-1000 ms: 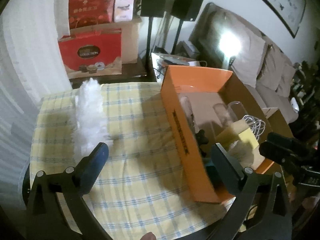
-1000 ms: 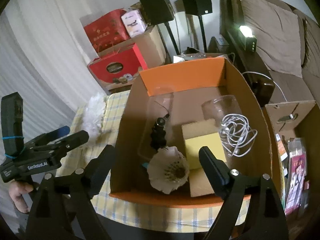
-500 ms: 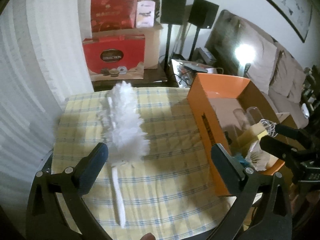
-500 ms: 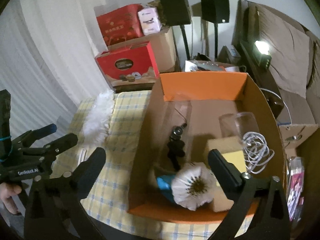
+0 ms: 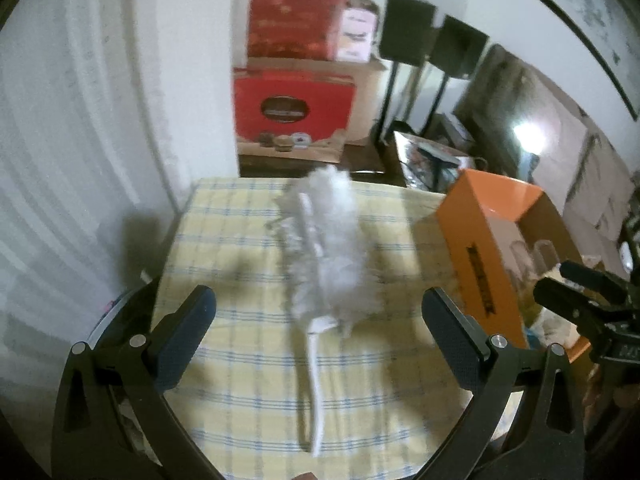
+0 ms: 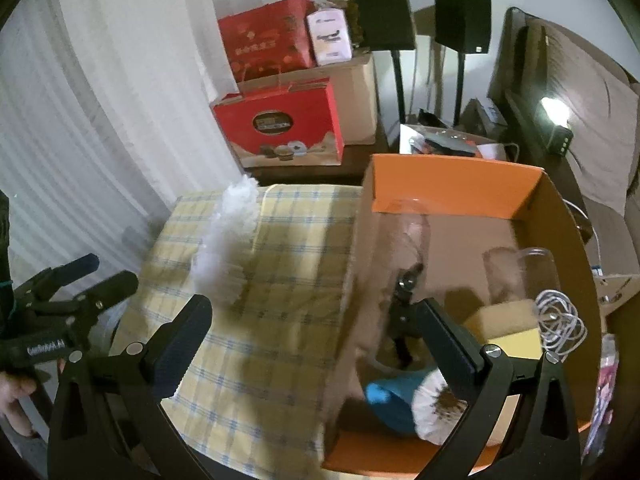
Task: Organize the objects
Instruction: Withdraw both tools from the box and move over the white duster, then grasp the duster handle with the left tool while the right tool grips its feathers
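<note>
I see red printed gift boxes (image 6: 280,124) stacked against white curtains (image 6: 80,112); two black speakers on stands (image 6: 384,10) beside them; a framed picture (image 5: 576,12) hangs right.

Two wrist views, both looking down and forward over the table (image 5: 248,380) toward the far wall.

Your left view sits above the near edge, centred on the duster (image 5: 324,256), with the box (image 5: 476,252) at its right. Your right view sits further right, close over the box (image 6: 452,188), with the duster (image 6: 228,248) at its left. Both share the cloth, duster, box and red cartons (image 5: 294,114); each catches the other gripper at its edge.
</note>
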`<state>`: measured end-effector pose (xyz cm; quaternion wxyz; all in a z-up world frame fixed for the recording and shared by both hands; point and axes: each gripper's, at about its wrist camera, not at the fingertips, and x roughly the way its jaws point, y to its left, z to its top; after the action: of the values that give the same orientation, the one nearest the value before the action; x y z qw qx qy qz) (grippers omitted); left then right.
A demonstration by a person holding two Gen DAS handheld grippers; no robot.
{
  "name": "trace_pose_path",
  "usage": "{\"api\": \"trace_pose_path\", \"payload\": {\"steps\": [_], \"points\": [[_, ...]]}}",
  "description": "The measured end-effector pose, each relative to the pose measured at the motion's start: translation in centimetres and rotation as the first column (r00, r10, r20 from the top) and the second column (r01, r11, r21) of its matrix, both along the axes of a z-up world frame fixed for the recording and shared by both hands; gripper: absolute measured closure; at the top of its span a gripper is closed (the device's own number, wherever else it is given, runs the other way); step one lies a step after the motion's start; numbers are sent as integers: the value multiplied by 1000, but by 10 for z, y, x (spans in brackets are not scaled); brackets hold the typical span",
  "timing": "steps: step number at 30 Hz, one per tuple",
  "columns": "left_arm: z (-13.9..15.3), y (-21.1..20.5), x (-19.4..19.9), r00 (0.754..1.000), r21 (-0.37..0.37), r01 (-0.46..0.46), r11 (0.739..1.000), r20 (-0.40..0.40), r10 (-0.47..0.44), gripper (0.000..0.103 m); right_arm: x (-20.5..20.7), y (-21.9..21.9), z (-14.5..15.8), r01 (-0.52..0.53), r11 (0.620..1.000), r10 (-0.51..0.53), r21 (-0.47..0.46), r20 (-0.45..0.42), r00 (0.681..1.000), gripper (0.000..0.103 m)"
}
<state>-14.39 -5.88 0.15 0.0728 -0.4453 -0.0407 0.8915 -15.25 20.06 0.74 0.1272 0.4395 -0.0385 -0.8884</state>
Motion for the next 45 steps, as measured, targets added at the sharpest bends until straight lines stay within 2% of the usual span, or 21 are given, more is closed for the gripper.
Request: {"api": "trace_pose_path", "payload": {"steps": [10,21,27,33,35,37,39,45], "points": [[-24,-37,-6,998,5,-51,999,34,51,0,-8,-46,-15,-76,997,76,5,20,997,0],[-41,-51,-6,996,-12,-66,998,53,67,0,-24,-83,-28,-101,995,101,4,40,994,0],[-54,-55,-4,995,12,-57,998,79,56,0,-39,-93,-37,-97,995,96,9,59,994,1],[-81,-41,4,991,29,-8,1000,132,4,2,-50,-97,-60,-77,997,79,-17,108,991,2],[-91,-33,7,989,25,8,1000,147,-11,9,-52,-99,-67,-73,997,75,-23,121,990,4],[-101,-27,9,986,28,27,999,166,-31,11,-55,-103,-74,-71,997,74,-31,137,988,7],[-108,-23,9,983,28,36,999,180,-41,19,-58,-105,-82,-69,997,74,-40,148,986,13],[-121,-14,13,979,38,54,998,193,-61,39,-65,-111,-99,-62,994,78,-91,181,980,22]]}}
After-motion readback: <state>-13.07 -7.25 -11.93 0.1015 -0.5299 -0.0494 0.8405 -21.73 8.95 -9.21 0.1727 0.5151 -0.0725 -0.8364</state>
